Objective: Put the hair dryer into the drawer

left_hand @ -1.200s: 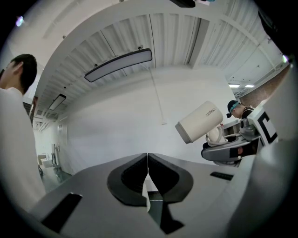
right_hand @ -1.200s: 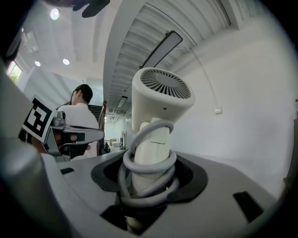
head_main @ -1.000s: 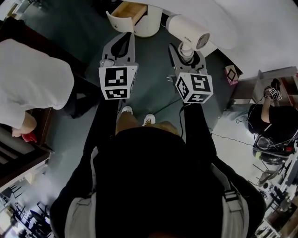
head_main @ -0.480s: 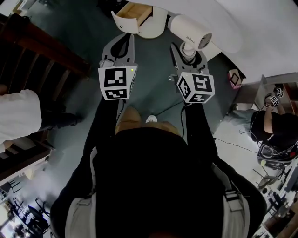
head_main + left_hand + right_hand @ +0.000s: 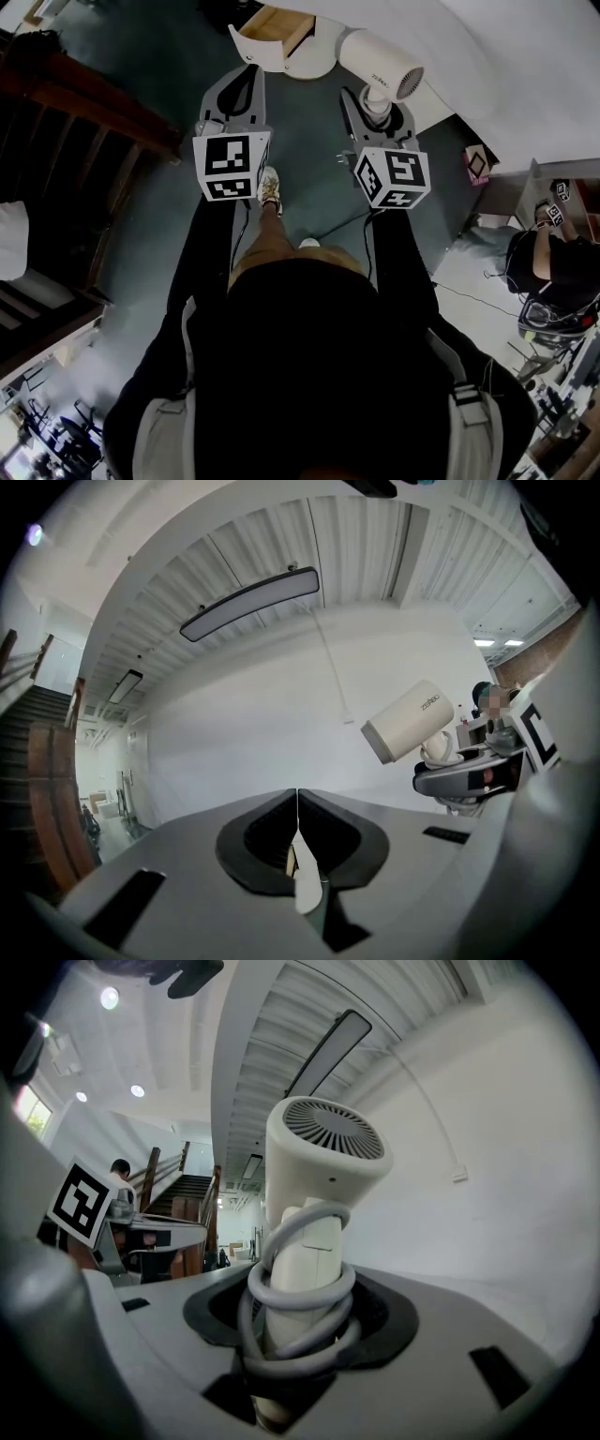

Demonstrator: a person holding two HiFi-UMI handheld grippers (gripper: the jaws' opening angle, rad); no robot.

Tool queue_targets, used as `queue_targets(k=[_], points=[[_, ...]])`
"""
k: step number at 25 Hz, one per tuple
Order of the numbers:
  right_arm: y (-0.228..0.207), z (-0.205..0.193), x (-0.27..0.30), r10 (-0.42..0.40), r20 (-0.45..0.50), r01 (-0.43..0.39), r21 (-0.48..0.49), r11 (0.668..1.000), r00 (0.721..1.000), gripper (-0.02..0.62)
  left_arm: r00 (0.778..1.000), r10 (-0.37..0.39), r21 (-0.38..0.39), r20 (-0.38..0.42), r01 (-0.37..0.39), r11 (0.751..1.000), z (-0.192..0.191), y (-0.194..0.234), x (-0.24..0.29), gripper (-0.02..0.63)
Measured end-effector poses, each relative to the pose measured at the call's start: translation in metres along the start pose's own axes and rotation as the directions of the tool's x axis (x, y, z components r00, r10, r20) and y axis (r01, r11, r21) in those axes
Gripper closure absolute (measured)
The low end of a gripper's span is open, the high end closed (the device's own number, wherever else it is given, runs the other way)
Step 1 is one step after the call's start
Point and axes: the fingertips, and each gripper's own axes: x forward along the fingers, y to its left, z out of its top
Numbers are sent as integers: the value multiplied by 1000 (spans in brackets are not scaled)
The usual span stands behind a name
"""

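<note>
Dark floor (image 5: pixel 309 159) slides back as I step nearer the open pale wooden drawer (image 5: pixel 274 26); right fingers (image 5: pixel 351 112) stay clamped on the white plastic hair dryer (image 5: pixel 373 58), left fingers (image 5: pixel 258 841) together.

Wooden staircase (image 5: pixel 103 105), dark floor (image 5: pixel 309 141)

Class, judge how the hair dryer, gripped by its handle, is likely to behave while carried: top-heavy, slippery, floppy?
Probably top-heavy: the hair dryer carries its bulky head well beyond the right gripper, so it may pivot. The smooth shell looks slippery, though the cord wound round the handle likely adds grip. The body seems rigid; only the cord could flop.
</note>
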Motion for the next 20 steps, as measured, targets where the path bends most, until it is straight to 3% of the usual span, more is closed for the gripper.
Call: queue_targets(k=[8,20], points=[[-22,0,89,-36,-15,37,6,999,999,350,1000,-11,-1,-19,11,1000,-14,48,75,588],[-6,10,227,-67,-27,67,-13,998,997,350,998,-60,-4,2,60,998,-23,152,176,588]])
